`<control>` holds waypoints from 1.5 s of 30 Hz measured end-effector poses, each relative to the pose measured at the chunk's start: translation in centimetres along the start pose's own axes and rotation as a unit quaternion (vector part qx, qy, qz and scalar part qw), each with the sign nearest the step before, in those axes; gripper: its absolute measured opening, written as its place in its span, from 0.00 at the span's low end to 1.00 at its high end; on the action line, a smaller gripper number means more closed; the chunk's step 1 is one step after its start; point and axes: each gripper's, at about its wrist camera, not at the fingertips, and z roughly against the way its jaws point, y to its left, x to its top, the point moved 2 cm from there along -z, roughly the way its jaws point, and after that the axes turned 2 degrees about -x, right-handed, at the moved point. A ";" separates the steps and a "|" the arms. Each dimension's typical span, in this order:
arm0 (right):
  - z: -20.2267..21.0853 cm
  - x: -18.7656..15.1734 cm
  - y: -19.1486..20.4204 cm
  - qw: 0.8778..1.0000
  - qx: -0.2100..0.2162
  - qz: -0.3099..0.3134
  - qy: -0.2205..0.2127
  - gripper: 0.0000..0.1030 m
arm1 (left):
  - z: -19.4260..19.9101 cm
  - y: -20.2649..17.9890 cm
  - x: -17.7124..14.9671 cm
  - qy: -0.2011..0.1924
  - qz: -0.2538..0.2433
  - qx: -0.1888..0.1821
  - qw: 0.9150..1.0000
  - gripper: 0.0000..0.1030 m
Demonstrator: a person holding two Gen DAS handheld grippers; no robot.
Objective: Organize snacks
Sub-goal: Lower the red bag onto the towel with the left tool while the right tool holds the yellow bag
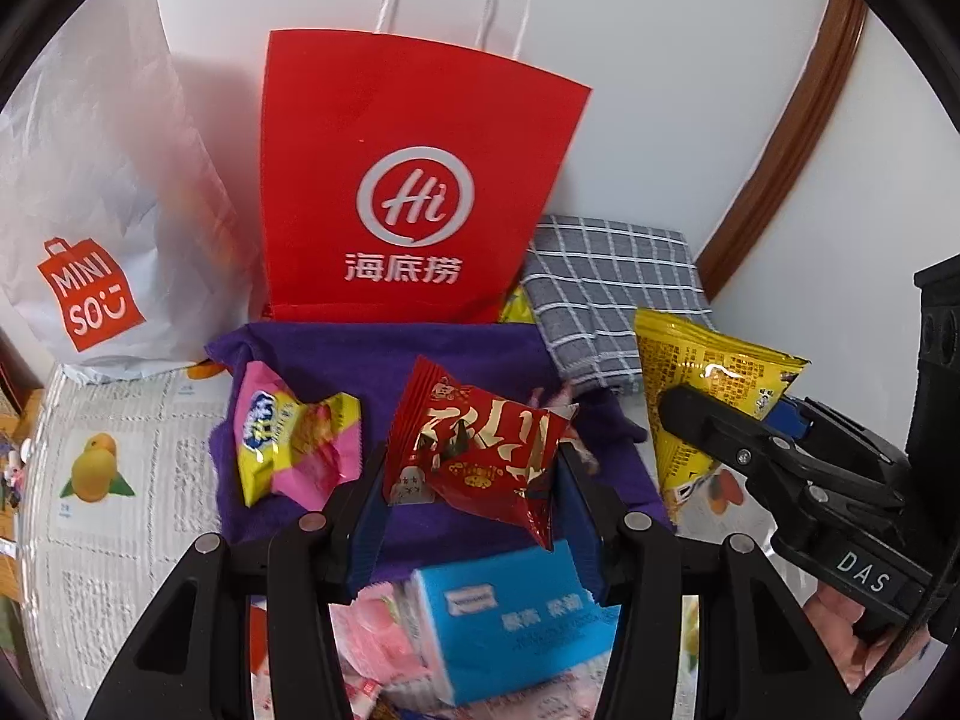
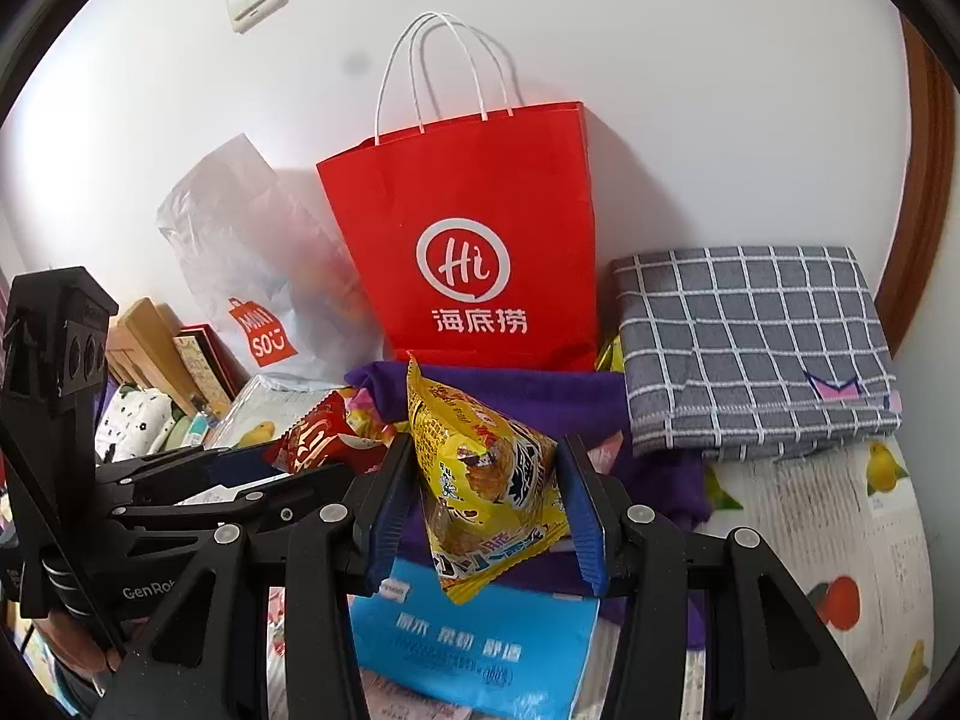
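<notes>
a: the left gripper [image 1: 471, 495] has its blue pads pressed on a red snack packet [image 1: 480, 462], one pad on each side, and the packet hangs clear above the purple cloth [image 1: 420, 354].

b: and the right gripper [image 2: 489, 501]?

a: it pinches a yellow snack packet [image 2: 480, 480] the same way, with the packet standing up between the pads. both packets are lifted, not resting on anything.

b: what lies around them?

a: a blue tissue pack [image 1: 510, 618] sits below the left pads, and a pink and yellow packet [image 1: 294, 444] rests on the purple cloth to one side. behind the cloth a red paper bag [image 1: 414, 180] stands upright against the wall, a white plastic bag [image 1: 102, 210] beside it and a folded grey checked cloth [image 2: 750, 348] on its other side.

b: so which step is this?

a: it looks like the carry: both snacks are picked up and face the red paper bag, which seems the likely place for them, though that is a guess.

b: and next?

a: each packet would need to rise above the bag's rim, clear of the white handles [image 2: 444, 66], before the pads let go. whether the mouth is open wide enough cannot be told from here.
</notes>
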 end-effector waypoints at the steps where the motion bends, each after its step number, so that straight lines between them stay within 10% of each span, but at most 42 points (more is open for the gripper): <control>1: -0.4 0.0 0.0 1.000 -0.001 0.004 0.003 0.46 | -0.2 0.3 0.1 0.000 0.001 0.005 1.000 0.48; 45: -10.7 -5.1 -7.5 0.994 -0.050 -0.012 0.099 0.50 | -6.1 4.8 -0.5 0.061 0.050 0.045 0.996 0.48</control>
